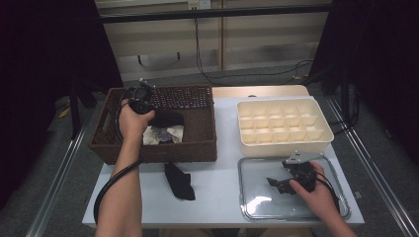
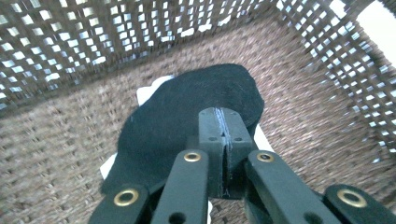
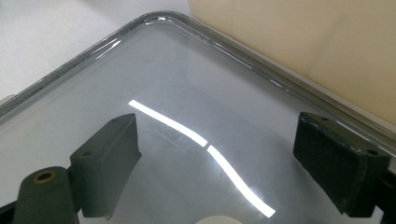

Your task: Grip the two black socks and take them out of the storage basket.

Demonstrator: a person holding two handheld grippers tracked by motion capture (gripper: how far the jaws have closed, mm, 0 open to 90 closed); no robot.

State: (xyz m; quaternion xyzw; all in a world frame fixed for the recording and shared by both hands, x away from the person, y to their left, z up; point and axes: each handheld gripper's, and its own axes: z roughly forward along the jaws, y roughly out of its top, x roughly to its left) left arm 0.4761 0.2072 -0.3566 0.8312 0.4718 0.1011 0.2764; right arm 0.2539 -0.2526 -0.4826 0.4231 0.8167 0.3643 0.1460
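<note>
- Left gripper point(image 2: 226, 128) was clamped on the black sock point(image 2: 187, 121), inside the wicker basket point(image 1: 106, 140).
- Sock hung from the jaw tips, above white cloth point(image 1: 170, 133).
- Right gripper point(image 3: 217, 163) rested jaws apart over the clear tray point(image 3: 154, 65).

Matt black cloth point(image 2: 187, 112), rough woven wicker basket point(image 2: 303, 130), glossy clear plastic tray point(image 3: 187, 60).

We scan the whole table and we see no readable text, label, brand, number or sign anywhere right now.
</note>
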